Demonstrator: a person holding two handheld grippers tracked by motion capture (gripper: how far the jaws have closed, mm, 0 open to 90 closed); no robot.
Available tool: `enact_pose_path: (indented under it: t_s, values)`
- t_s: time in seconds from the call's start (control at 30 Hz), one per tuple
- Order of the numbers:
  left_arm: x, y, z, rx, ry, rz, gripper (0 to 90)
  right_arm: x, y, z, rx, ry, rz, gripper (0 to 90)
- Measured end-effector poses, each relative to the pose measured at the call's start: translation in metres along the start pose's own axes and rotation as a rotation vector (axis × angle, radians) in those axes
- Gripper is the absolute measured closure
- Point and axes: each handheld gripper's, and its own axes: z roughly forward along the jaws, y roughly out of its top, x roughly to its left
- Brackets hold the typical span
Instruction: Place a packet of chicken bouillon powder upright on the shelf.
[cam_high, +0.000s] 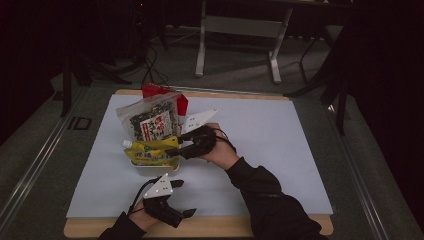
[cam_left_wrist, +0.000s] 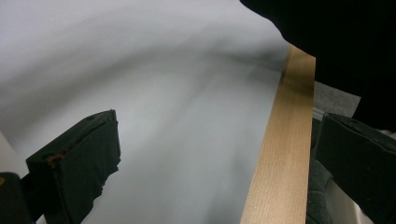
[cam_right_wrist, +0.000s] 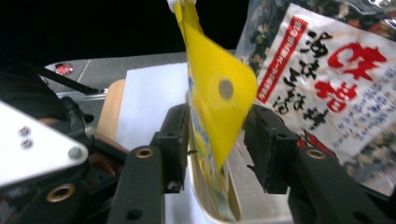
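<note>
Letting the yellow pouch settle into the tray
My right hand-held gripper stands half open, the pouch loose between its jaws; I'd back out straight, avoiding the seaweed bag beside it.

Both tools agape

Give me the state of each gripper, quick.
Left gripper: open, holding nothing, above the table.
Right gripper: open, jaws either side of the yellow pouch, not pressing it.
</note>
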Motion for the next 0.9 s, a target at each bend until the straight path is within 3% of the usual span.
enact_pose_path:
  t_s: [0.13, 0.4, 0.7, 0.9]
  values:
    - [0.000, 0.000, 0.001, -0.001, -0.002, -0.001, 1.5, 0.000, -0.008, -0.009, 0.014, -0.029, 0.011, 47.3]
    - [-0.001, 0.000, 0.002, -0.004, -0.005, -0.003, 1.5, -0.004, -0.023, -0.023, -0.020, -0.081, 0.057, 32.3]
    - [-0.001, 0.000, 0.002, 0.000, -0.006, 0.001, 1.4, -0.006, -0.043, -0.046, -0.049, -0.124, 0.103, 24.3]
    - [-0.001, 0.001, 0.003, 0.000, -0.006, 0.000, 1.4, -0.005, -0.063, -0.060, -0.036, -0.134, 0.130, 21.4]
